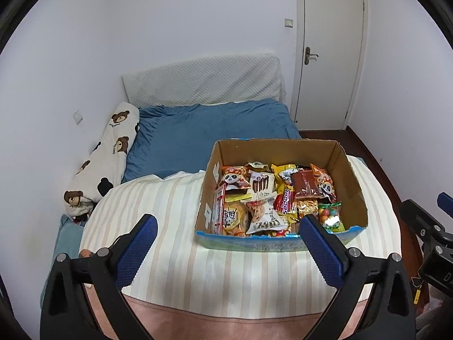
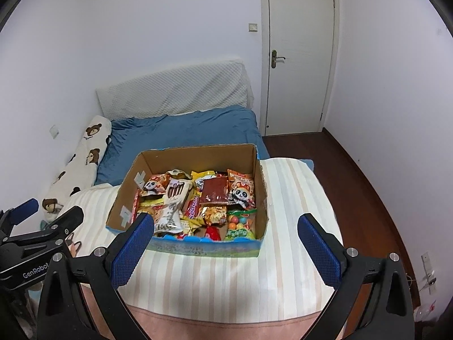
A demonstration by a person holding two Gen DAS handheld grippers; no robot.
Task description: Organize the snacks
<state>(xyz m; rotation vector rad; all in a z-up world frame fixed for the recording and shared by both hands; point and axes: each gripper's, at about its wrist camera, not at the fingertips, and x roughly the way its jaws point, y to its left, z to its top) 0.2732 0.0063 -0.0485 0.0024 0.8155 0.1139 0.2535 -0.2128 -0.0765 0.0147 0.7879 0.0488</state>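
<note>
A cardboard box (image 1: 351,175) with a blue front wall stands on a striped quilt on the bed; it also shows in the right wrist view (image 2: 198,158). It is filled with several snack packets, among them panda bags (image 1: 233,178), a dark red packet (image 1: 305,184) and a bag of coloured candy balls (image 1: 329,215). My left gripper (image 1: 228,226) is open and empty, held above the quilt in front of the box. My right gripper (image 2: 226,226) is open and empty, also in front of the box. Each gripper shows at the edge of the other's view.
The striped quilt (image 1: 170,212) lies over a blue bedsheet (image 1: 198,130). A bear-print bolster (image 1: 107,153) lies along the left wall. A white padded headboard (image 1: 203,80) stands behind. A white door (image 2: 300,56) and dark wood floor (image 2: 354,175) are to the right.
</note>
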